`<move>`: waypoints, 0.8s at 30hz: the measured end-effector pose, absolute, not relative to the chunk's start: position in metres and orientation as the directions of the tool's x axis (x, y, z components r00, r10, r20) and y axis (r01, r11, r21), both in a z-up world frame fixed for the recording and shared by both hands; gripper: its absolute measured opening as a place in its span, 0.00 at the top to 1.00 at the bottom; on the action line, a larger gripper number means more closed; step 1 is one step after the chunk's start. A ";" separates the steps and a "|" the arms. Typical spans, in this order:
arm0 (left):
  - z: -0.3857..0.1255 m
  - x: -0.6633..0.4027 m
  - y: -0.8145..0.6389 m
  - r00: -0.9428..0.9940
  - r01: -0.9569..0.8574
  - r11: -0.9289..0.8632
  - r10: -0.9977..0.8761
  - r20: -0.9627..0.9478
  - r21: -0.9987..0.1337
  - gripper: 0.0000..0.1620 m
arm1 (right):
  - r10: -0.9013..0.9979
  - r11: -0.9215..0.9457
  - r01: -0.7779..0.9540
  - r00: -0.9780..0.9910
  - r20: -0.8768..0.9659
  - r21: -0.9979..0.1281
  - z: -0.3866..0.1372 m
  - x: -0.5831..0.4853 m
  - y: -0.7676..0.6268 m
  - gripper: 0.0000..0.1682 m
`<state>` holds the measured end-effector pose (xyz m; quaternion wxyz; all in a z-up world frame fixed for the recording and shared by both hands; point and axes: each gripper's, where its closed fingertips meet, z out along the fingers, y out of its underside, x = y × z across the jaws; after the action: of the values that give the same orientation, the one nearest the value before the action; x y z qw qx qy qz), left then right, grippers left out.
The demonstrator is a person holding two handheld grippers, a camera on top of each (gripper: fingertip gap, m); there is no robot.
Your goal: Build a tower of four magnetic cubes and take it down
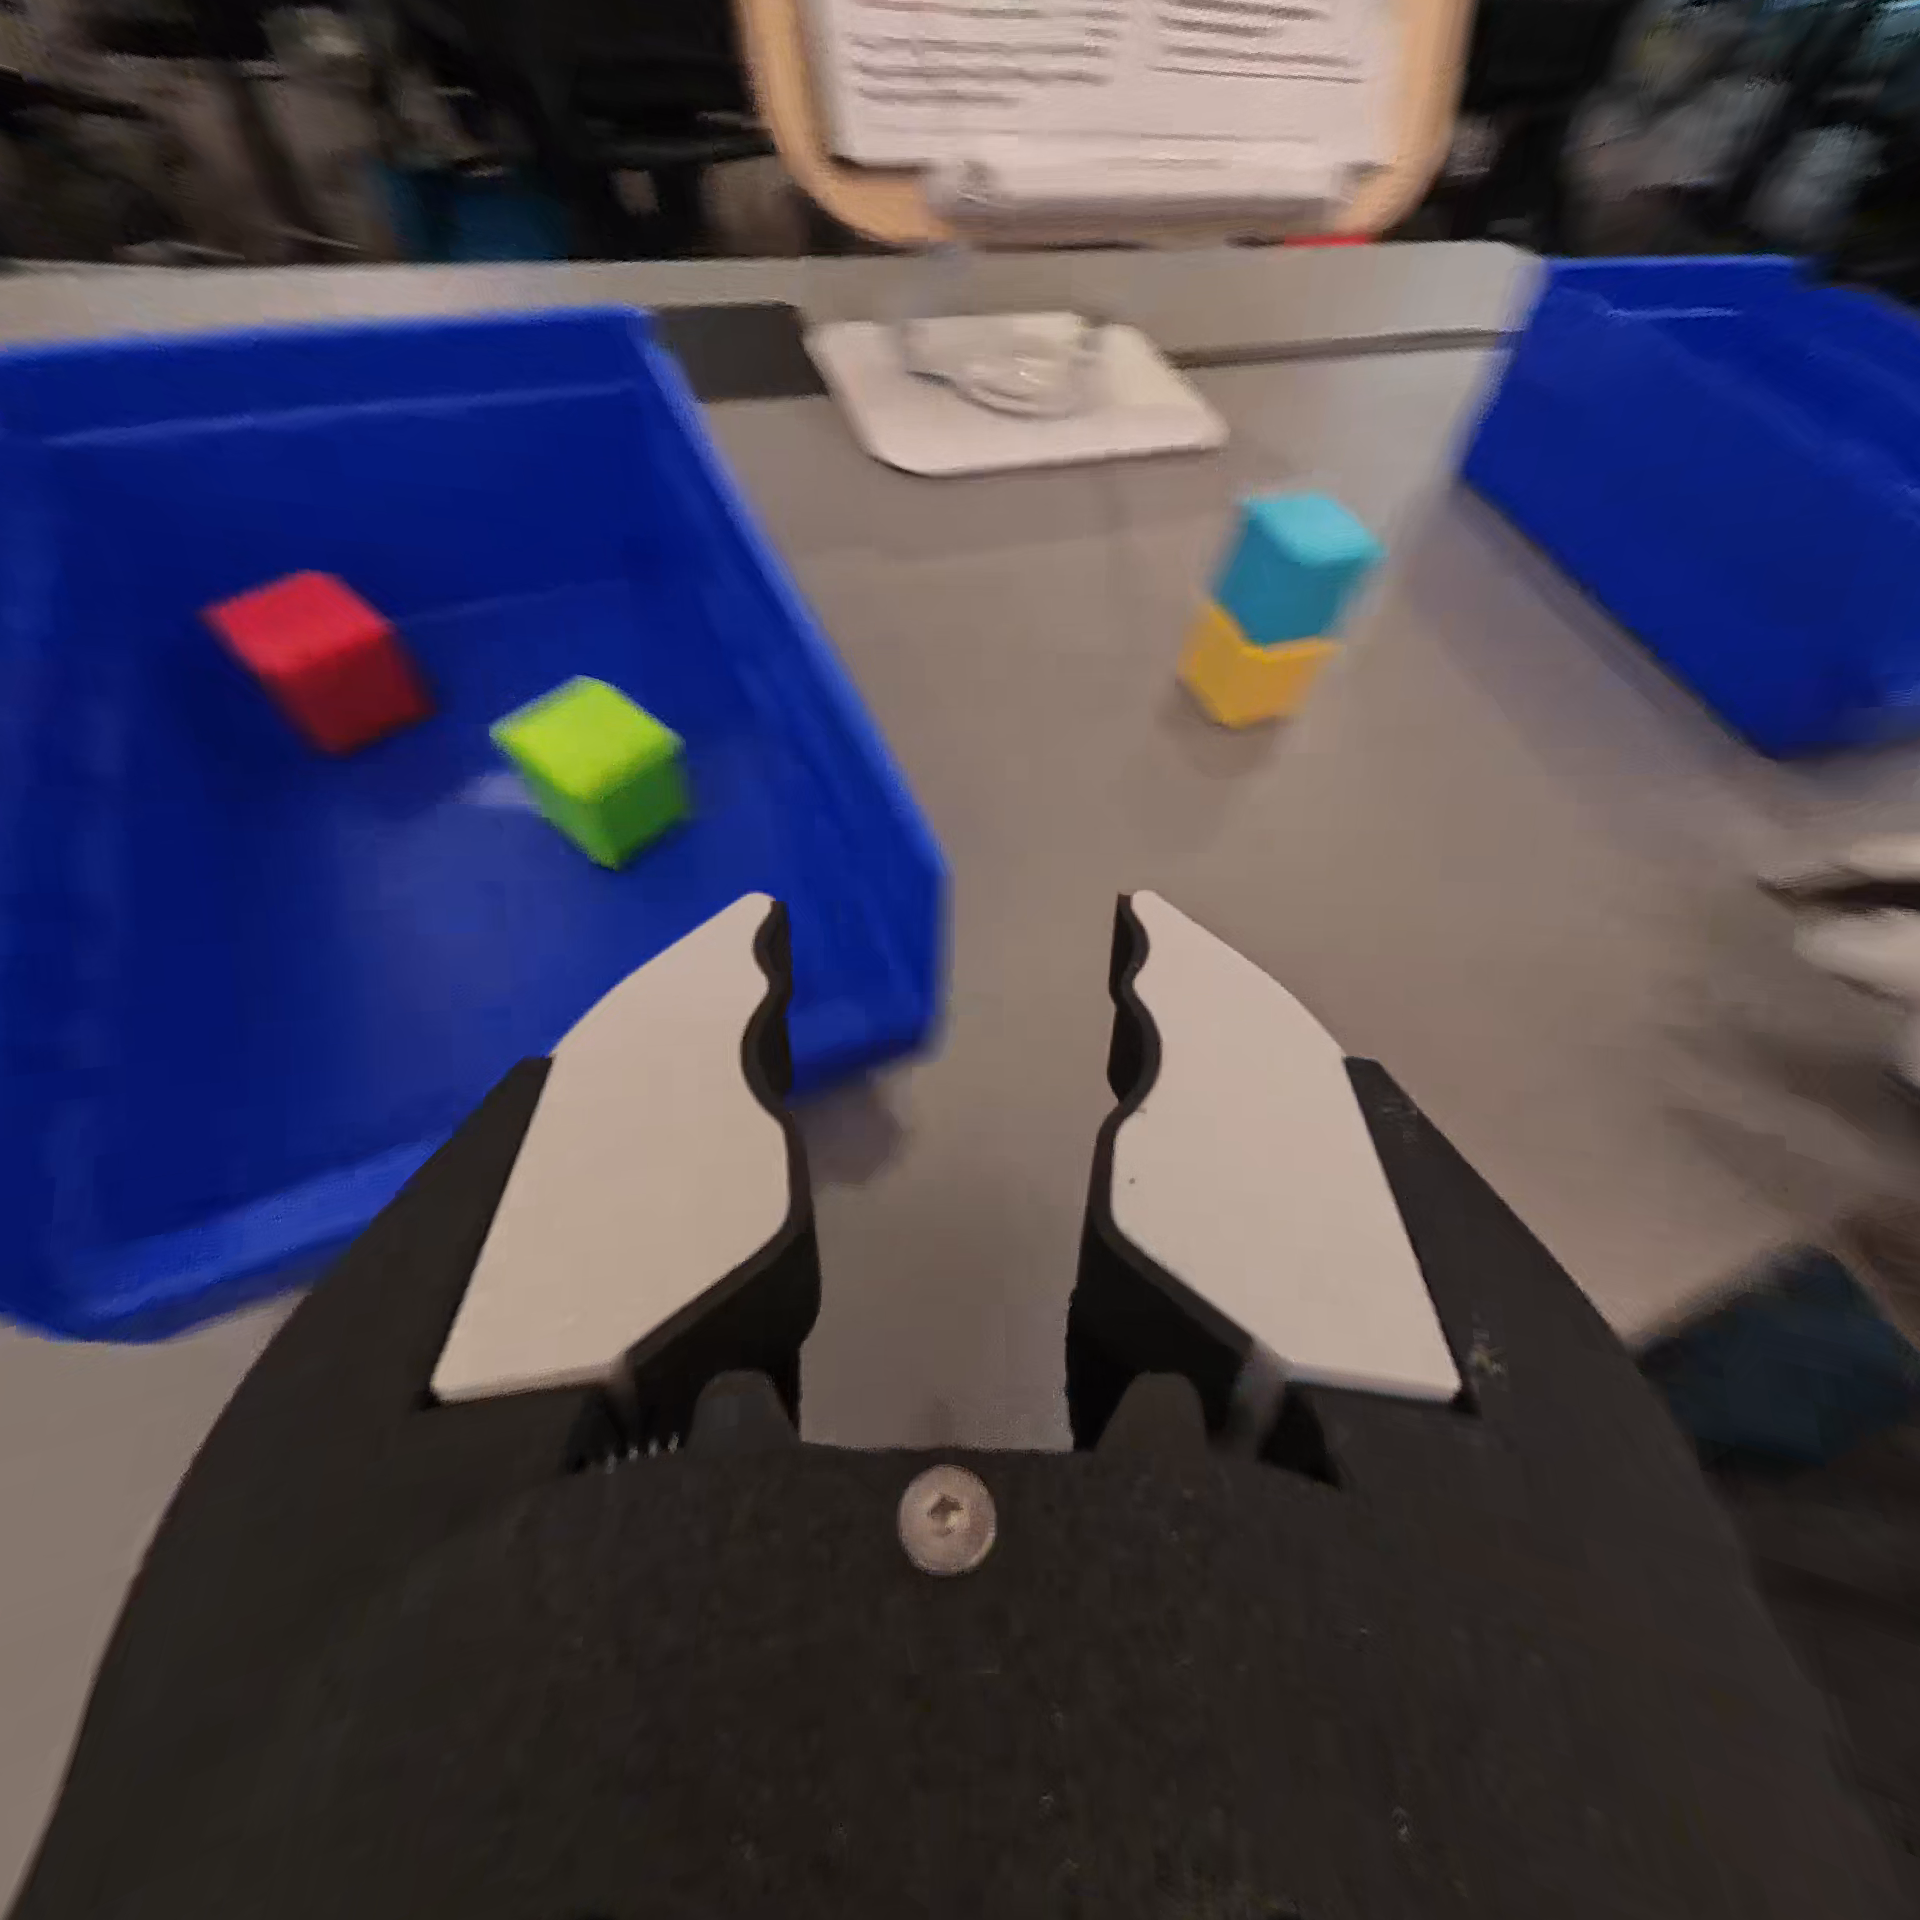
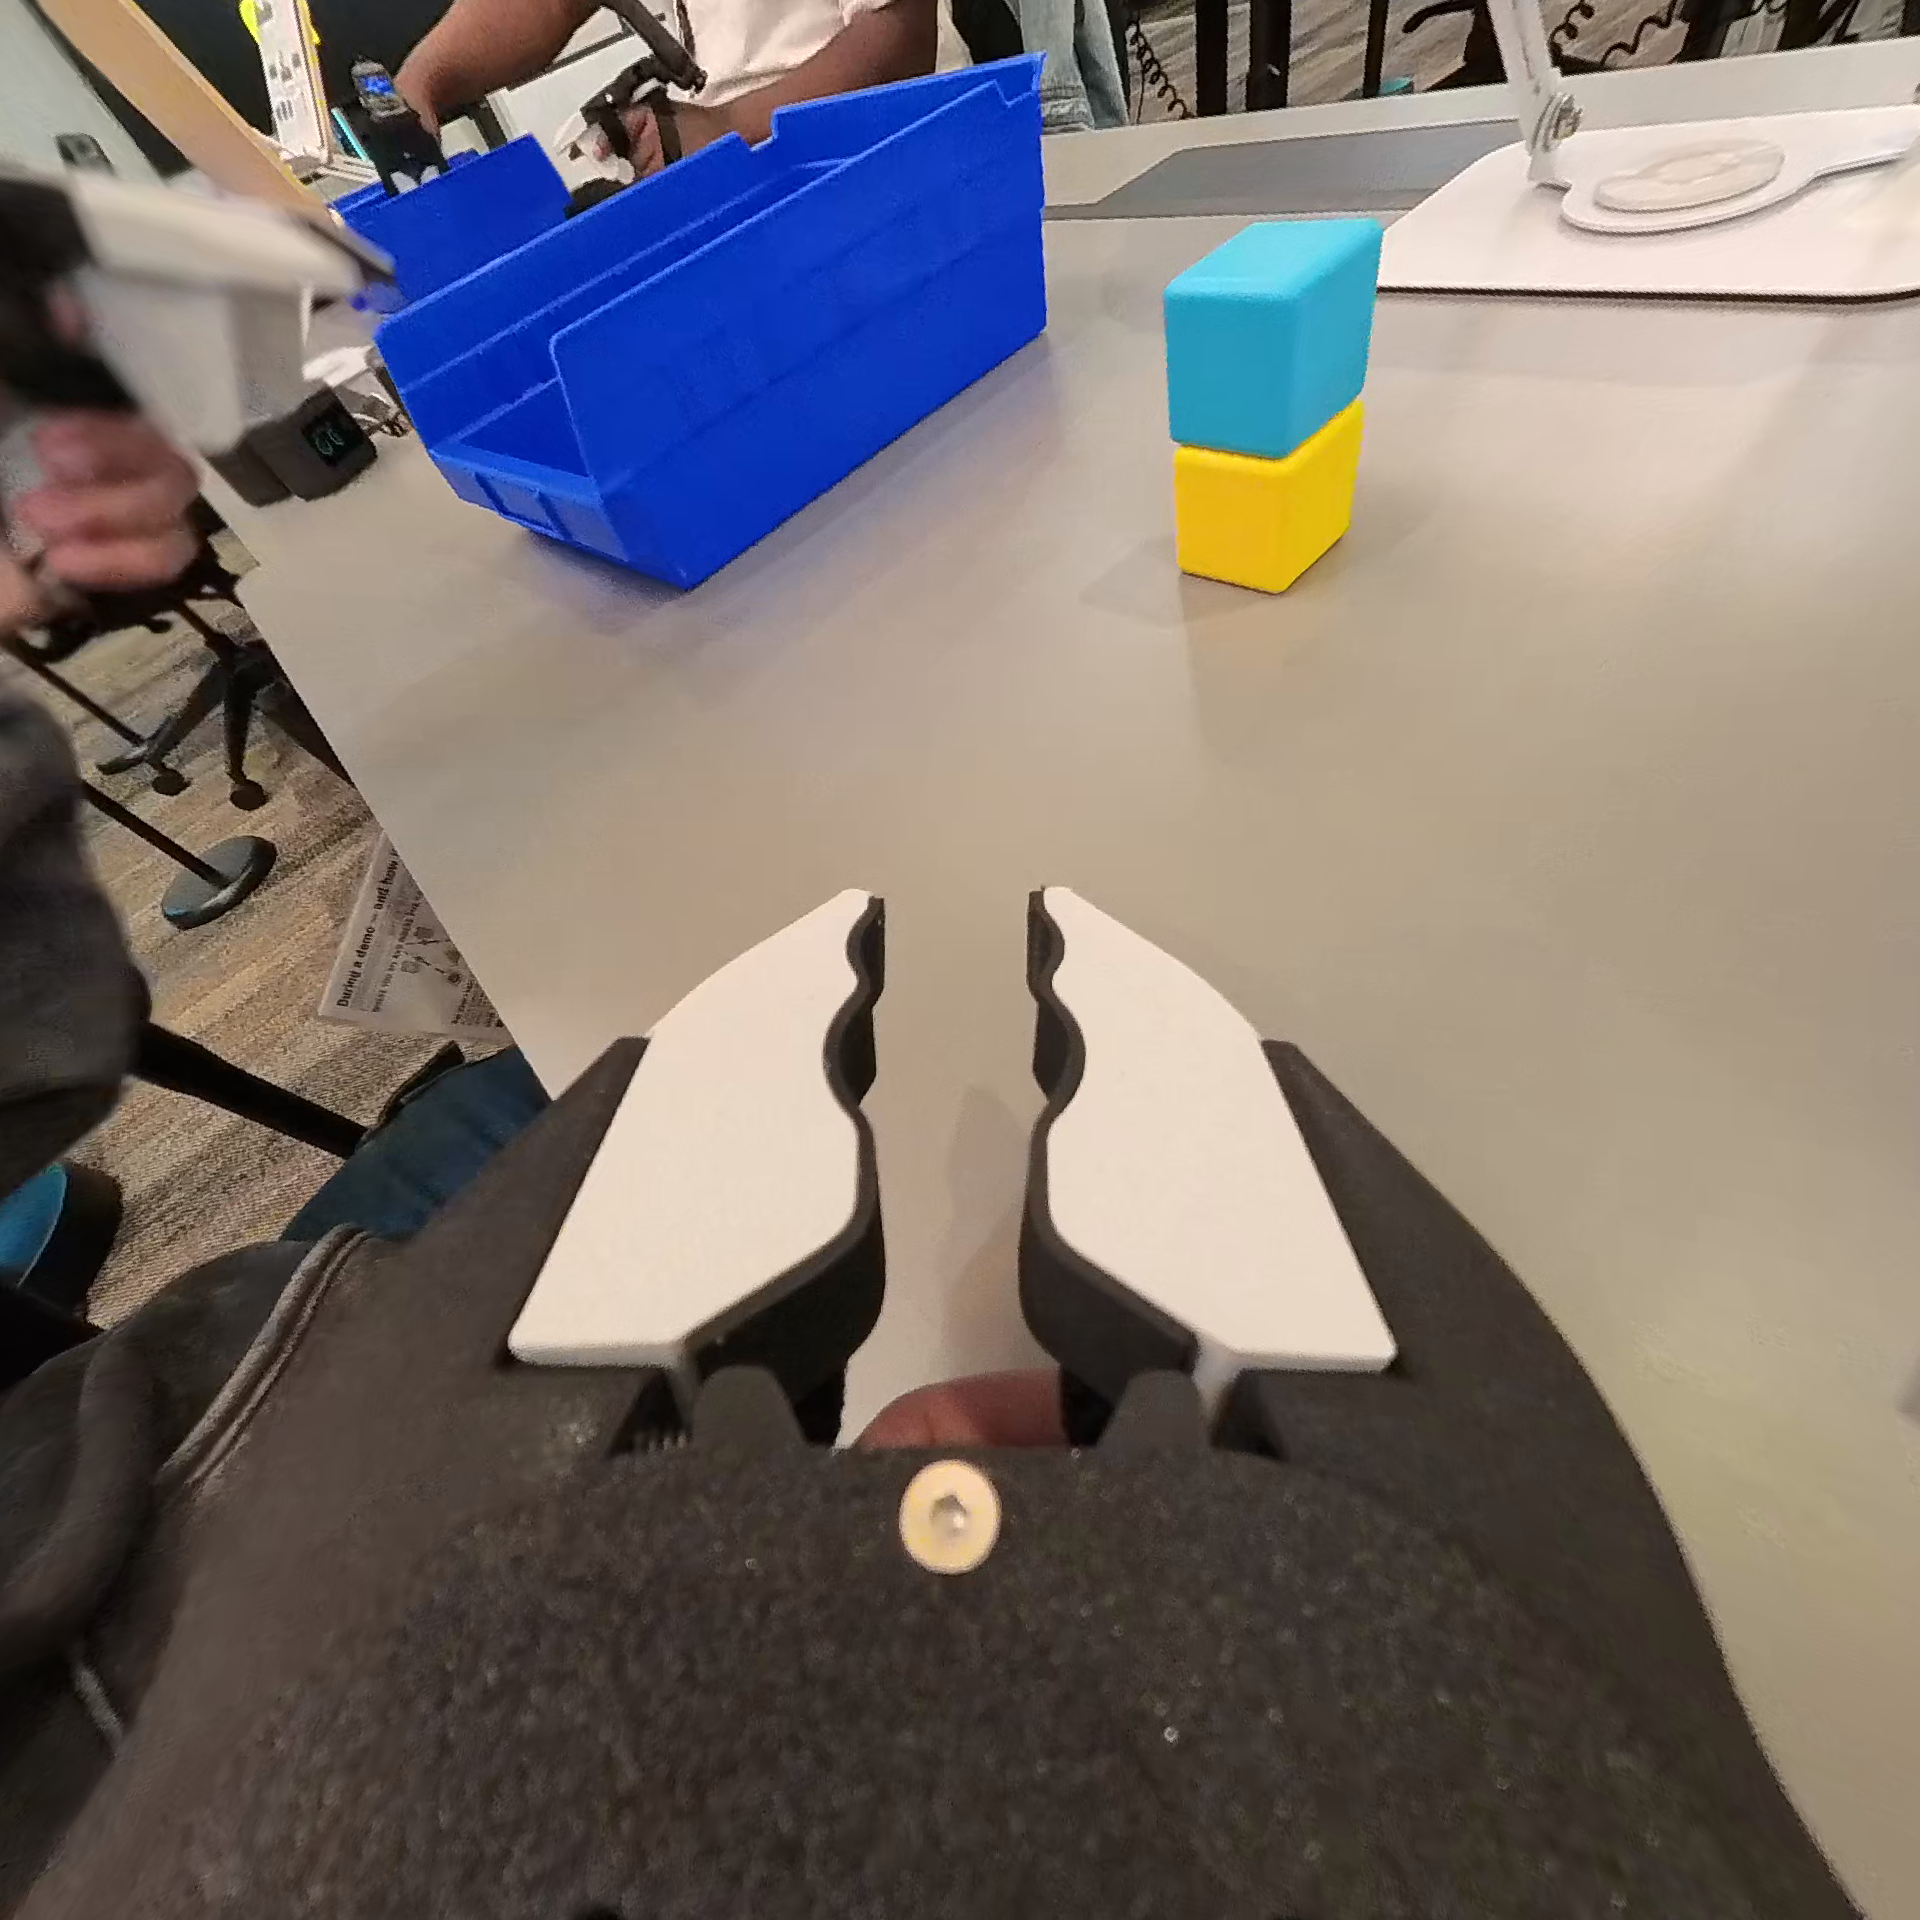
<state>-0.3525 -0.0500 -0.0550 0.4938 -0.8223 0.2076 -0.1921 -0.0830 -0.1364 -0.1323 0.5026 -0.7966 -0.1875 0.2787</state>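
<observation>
A light blue cube [image 2: 1265,332] sits on a yellow cube [image 2: 1262,509] on the grey table, a two-cube stack; it also shows in the left wrist view [image 1: 1294,566] over the yellow one [image 1: 1247,675]. A red cube [image 1: 317,657] and a green cube [image 1: 597,769] lie loose inside the blue bin [image 1: 790,644] on the left. My left gripper [image 1: 948,914] is open and empty, near the bin's right front corner. My right gripper [image 2: 956,906] is open and empty, low over the table, well short of the stack.
A second blue bin [image 1: 1704,499] stands at the right in the left wrist view. A white stand base [image 1: 1013,400] sits at the back; it also shows in the right wrist view [image 2: 1662,239]. The table's left edge [image 2: 343,748] drops to the floor. The left gripper's body [image 2: 177,301] shows at far left.
</observation>
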 end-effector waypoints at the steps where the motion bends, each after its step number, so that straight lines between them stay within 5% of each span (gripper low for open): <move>1: -0.047 -0.364 -0.026 0.886 -0.150 -0.422 -0.459 0.068 -0.894 0.64 | 0.580 -0.427 0.016 0.772 -0.260 -0.904 -0.132 -0.084 -0.136 0.84; 5: -0.039 -0.406 0.071 0.983 -0.089 -0.510 -0.181 0.006 -0.855 0.60 | 0.580 -0.429 -0.001 0.767 -0.276 -0.903 -0.132 -0.083 -0.136 0.84; 11: -0.088 -0.430 0.172 0.987 0.125 -0.707 0.016 0.160 -0.696 0.58 | 0.568 -0.426 -0.028 0.769 -0.291 -0.904 -0.130 -0.078 -0.138 0.84; 24: -0.173 -0.454 0.222 0.974 0.227 -0.850 0.199 0.110 -0.476 0.57 | 0.563 -0.433 -0.019 0.775 -0.287 -0.901 -0.134 -0.077 -0.141 0.85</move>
<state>-0.4537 0.2220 -0.1729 0.2510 -0.9612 -0.1107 -0.0284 -0.0769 -0.1413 -0.1339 0.5042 -0.7958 -0.1709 0.2887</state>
